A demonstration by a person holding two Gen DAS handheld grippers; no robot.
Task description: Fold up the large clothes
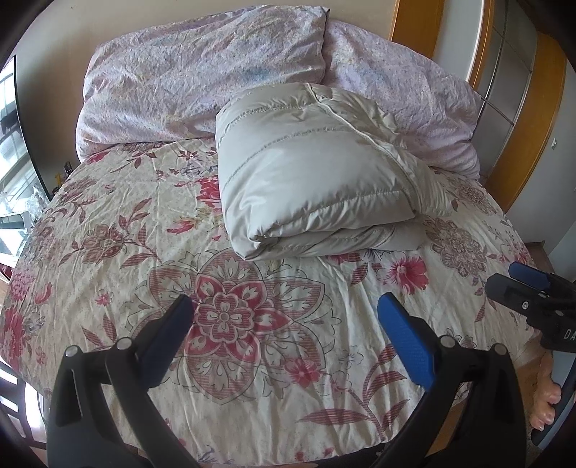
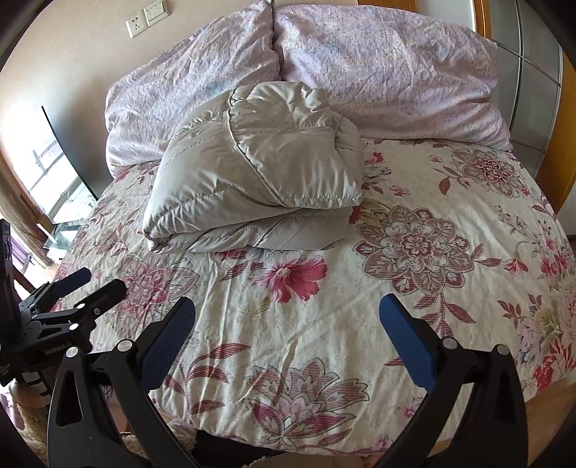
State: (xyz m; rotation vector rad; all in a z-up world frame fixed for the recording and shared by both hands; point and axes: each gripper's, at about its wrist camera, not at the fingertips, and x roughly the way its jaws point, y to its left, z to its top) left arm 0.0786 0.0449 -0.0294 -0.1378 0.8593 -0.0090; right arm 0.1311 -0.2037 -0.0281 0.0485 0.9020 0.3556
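A grey-white quilted puffer jacket [image 1: 316, 172] lies folded into a thick bundle on the floral bedspread [image 1: 126, 252], near the pillows. It also shows in the right wrist view [image 2: 259, 172]. My left gripper [image 1: 286, 316] is open and empty, hovering over the bed's near part, well short of the jacket. My right gripper [image 2: 287, 316] is open and empty too, over the bedspread [image 2: 450, 288] in front of the jacket. Each gripper shows in the other's view: the right one at the right edge [image 1: 511, 277], the left one at the left edge [image 2: 93, 284].
Two pale lilac pillows [image 2: 378, 64] lean at the head of the bed behind the jacket. A wooden door frame [image 1: 522, 118] stands to the right. A window [image 2: 54, 172] and a wall with sockets [image 2: 144, 18] are at the left.
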